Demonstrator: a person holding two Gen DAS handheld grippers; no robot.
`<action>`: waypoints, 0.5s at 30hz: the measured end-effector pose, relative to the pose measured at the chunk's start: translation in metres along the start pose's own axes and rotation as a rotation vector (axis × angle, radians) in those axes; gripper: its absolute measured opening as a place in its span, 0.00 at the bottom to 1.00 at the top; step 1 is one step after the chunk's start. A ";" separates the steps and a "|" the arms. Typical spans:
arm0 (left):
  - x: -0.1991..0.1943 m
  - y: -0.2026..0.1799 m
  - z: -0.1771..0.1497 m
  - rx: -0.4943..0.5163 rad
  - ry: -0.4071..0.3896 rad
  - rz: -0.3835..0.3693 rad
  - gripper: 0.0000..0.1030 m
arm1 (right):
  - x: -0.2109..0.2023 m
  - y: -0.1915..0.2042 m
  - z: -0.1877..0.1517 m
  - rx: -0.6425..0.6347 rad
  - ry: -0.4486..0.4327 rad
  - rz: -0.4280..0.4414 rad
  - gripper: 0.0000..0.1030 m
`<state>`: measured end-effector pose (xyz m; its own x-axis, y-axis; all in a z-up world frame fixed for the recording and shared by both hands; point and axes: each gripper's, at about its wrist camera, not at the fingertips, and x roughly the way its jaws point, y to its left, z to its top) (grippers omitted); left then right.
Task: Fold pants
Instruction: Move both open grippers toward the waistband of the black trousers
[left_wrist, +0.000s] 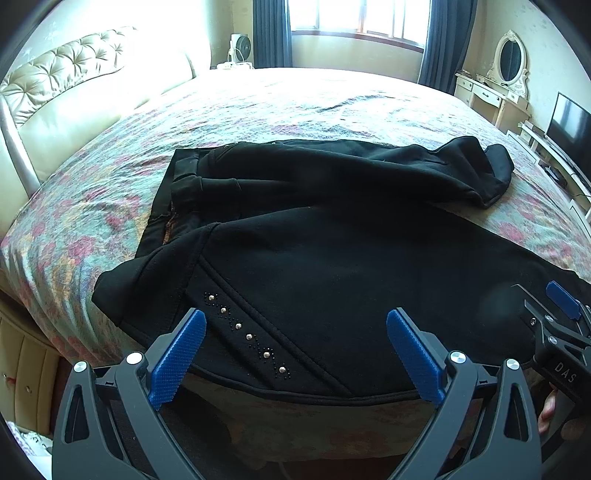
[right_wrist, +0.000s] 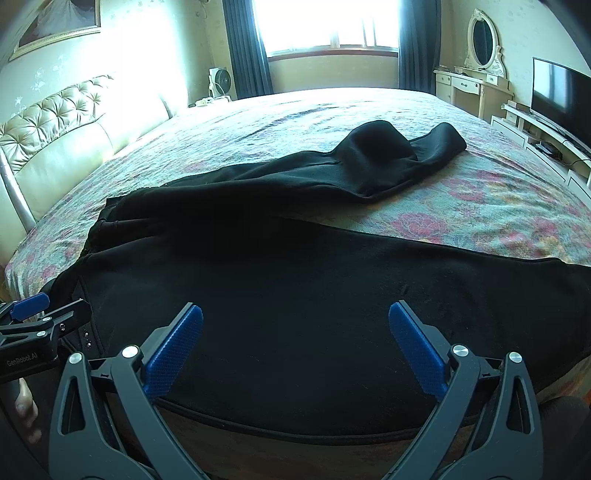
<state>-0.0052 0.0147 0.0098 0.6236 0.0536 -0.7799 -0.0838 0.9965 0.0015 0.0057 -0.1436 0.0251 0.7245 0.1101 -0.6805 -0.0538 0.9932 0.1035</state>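
While black pants (left_wrist: 332, 236) are lying spread across the middle of the frame on a floral bed (left_wrist: 258, 107), the left hand-held gripper (left_wrist: 295, 354) is hovering at the bottom centre with its blue pads wide apart, holding nothing, over the studded near edge. In the right wrist view, the right hand-held gripper (right_wrist: 295, 350) is likewise gaping empty over the near leg, while the other leg is stretching toward the upper right.
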 end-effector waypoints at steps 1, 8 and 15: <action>0.000 0.001 0.000 -0.001 0.000 0.002 0.95 | 0.000 0.001 0.000 -0.001 0.000 -0.001 0.98; -0.003 0.008 0.000 -0.007 -0.004 0.019 0.95 | 0.003 0.008 0.003 -0.009 0.006 0.008 0.98; -0.002 0.019 0.000 -0.026 0.003 0.036 0.95 | 0.004 0.028 0.010 -0.040 -0.004 0.041 0.98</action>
<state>-0.0081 0.0336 0.0119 0.6171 0.0896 -0.7818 -0.1264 0.9919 0.0139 0.0137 -0.1160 0.0323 0.7235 0.1505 -0.6737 -0.1104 0.9886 0.1022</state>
